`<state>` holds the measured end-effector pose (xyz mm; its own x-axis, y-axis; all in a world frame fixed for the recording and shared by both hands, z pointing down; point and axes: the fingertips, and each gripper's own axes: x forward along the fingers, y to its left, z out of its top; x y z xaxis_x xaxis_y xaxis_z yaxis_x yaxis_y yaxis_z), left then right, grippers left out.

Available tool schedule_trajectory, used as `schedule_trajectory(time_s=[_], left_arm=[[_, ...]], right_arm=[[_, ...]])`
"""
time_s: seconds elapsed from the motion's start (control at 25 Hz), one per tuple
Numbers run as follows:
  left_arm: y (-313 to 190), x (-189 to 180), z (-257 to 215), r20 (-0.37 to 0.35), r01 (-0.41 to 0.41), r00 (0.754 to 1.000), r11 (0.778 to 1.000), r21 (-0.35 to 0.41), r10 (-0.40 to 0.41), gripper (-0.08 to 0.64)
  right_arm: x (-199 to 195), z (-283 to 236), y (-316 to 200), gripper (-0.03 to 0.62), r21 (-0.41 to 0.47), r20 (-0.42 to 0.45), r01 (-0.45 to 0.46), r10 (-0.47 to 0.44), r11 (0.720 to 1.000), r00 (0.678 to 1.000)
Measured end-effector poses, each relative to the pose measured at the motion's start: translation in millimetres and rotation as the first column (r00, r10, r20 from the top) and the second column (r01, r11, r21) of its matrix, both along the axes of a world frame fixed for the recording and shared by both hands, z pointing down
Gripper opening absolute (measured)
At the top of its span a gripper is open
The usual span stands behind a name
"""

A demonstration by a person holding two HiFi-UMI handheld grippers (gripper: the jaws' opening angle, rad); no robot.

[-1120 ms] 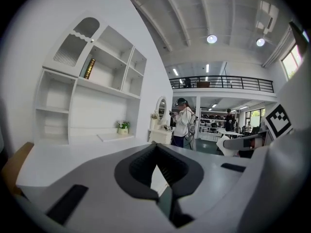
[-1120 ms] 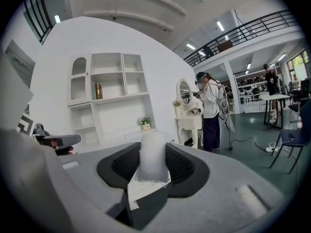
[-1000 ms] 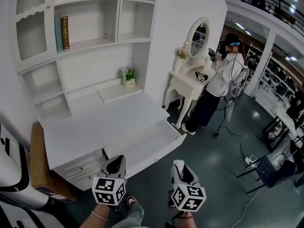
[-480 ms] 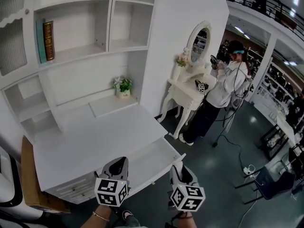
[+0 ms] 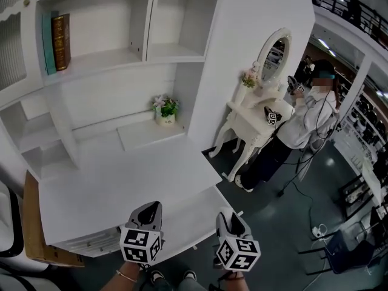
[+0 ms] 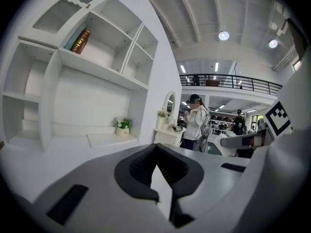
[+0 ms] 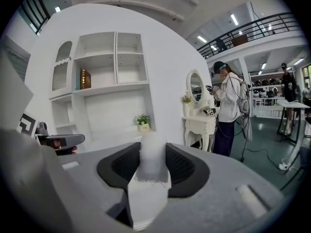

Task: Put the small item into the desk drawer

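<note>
The right tool (image 5: 228,214) was clamped on a small white, frosted-looking item (image 7: 153,155), which stood upright between its dark pads (image 7: 181,165) and rose just above them. The left tool (image 5: 148,210) was closed with nothing in it, its pads (image 6: 139,168) meeting at the tip. Both tools hung side by side at the near edge of the white surface (image 5: 121,180), the left one over the edge and the right one just off its near right corner. A drawer (image 5: 194,220) stuck out below that edge, between the two tools; the head view did not show inside it.

At the far side of the surface a small potted plant (image 5: 165,109) sat on a low raised ledge. Books (image 5: 59,34) stood upright on a shelf at the far left. To the right, a person (image 5: 297,126) stood beside a white dressing table (image 5: 254,123) with an oval mirror (image 5: 274,52). A brown box (image 5: 33,223) lay near the left end of the surface.
</note>
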<state>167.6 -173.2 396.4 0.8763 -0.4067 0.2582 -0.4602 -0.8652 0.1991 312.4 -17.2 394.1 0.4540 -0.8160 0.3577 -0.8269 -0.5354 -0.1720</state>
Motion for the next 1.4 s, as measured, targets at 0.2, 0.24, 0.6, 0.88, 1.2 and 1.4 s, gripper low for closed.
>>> schedule_trajectory(time_s=[0.2, 0.24, 0.6, 0.88, 1.2, 1.4], left_arm=[[-12, 7, 0, -0.004, 0.074, 0.997, 0.997, -0.018, -0.074, -0.003], [-14, 7, -3, -0.011, 0.090, 0.996, 0.996, -0.015, -0.091, -0.003], [-21, 3, 0, -0.009, 0.205, 0.979, 0.978, -0.023, -0.205, -0.003], [-22, -10, 15, 0.010, 0.278, 0.961, 0.960, -0.045, -0.278, -0.003], [-16, -57, 50, 0.070, 0.404, 0.914, 0.911, -0.083, -0.399, -0.003], [-8, -82, 90, 0.134, 0.469, 0.881, 0.873, -0.133, -0.453, -0.003]], right_arm=[[23, -1, -26, 0.166, 0.002, 0.005, 0.079, -0.079, 0.997, 0.997], [26, -2, -32, 0.166, 0.002, 0.002, 0.100, -0.100, 0.995, 0.995], [44, -6, -53, 0.166, -0.005, -0.004, 0.194, -0.194, 0.981, 0.981], [40, 6, -66, 0.166, -0.029, 0.017, 0.258, -0.258, 0.966, 0.966], [11, 37, -88, 0.166, -0.058, 0.060, 0.381, -0.378, 0.923, 0.924], [-5, 78, -97, 0.166, -0.122, 0.122, 0.428, -0.414, 0.896, 0.902]])
